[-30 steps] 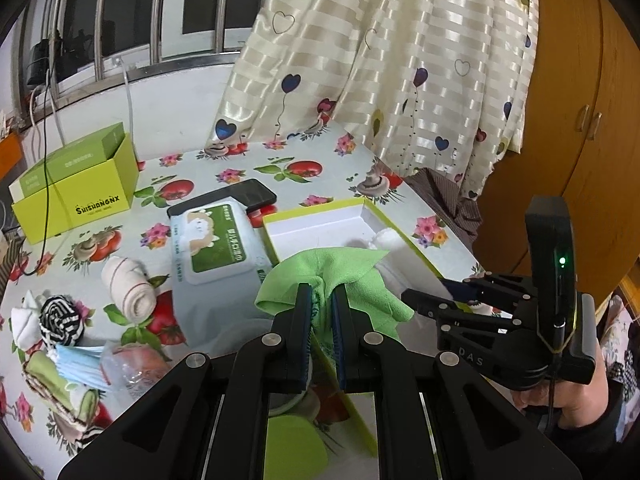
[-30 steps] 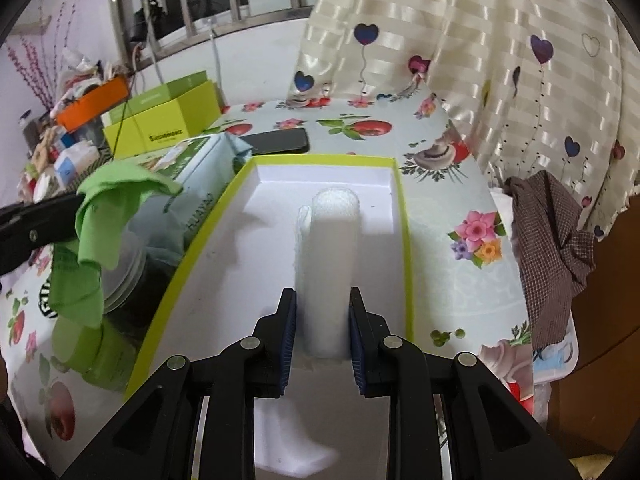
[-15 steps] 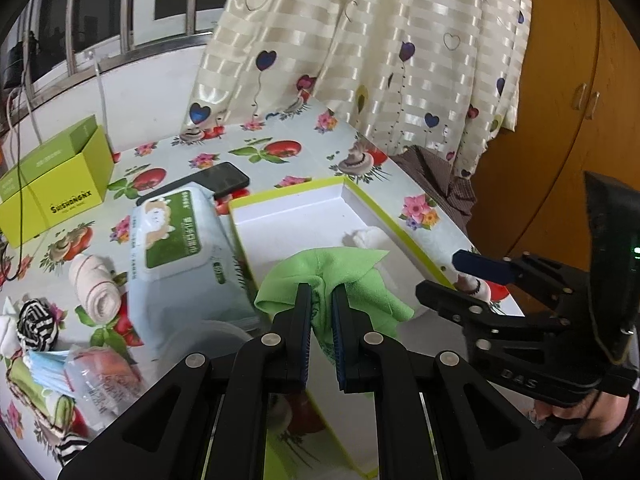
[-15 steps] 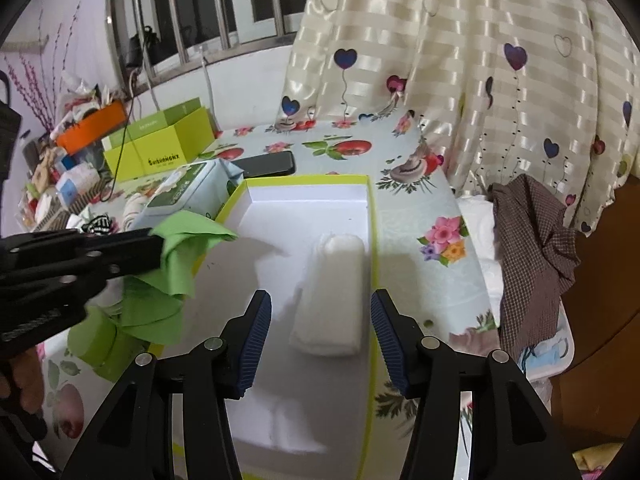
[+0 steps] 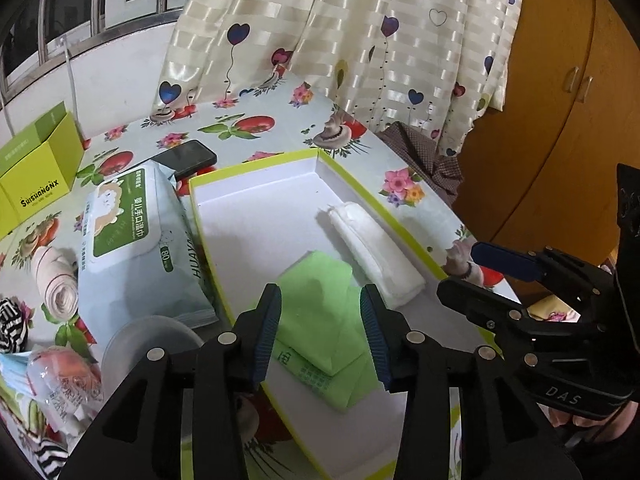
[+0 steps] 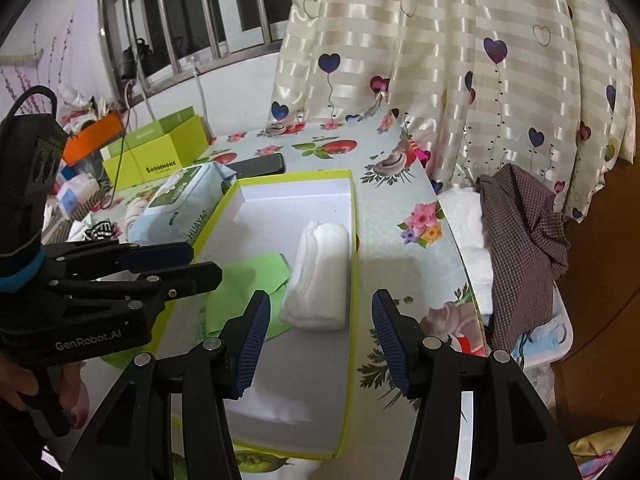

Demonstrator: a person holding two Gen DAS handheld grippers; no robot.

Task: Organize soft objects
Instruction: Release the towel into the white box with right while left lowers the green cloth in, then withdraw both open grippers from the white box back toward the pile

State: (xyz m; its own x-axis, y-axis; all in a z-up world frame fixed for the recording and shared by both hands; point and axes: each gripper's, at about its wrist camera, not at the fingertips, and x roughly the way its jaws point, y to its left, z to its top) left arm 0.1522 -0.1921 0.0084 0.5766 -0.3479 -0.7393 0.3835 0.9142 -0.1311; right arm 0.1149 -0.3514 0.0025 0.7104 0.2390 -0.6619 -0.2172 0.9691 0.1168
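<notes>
A green folded cloth (image 5: 324,312) lies flat inside the shallow white box with a lime rim (image 5: 256,168), next to a white rolled towel (image 5: 372,248). My left gripper (image 5: 320,320) is open just above the green cloth, empty. My right gripper (image 6: 320,336) is open and empty above the box, short of the white towel (image 6: 320,276). The green cloth (image 6: 244,280) and the box rim (image 6: 352,280) show in the right wrist view, and the left gripper (image 6: 176,262) hangs over the cloth there. The right gripper (image 5: 476,276) appears at the box's right edge in the left wrist view.
A wet-wipes pack (image 5: 132,248) lies left of the box, with a black phone (image 5: 186,158) behind it. A beige rolled cloth (image 5: 56,284), striped socks (image 5: 10,320) and a face mask lie at far left. A lime carton (image 5: 36,172) stands at back left. Checked fabric (image 6: 520,240) hangs off the table's right.
My left gripper has opened and let go of the green cloth, which now lies flat in the box. My right gripper has opened wider and drawn back from the white towel.
</notes>
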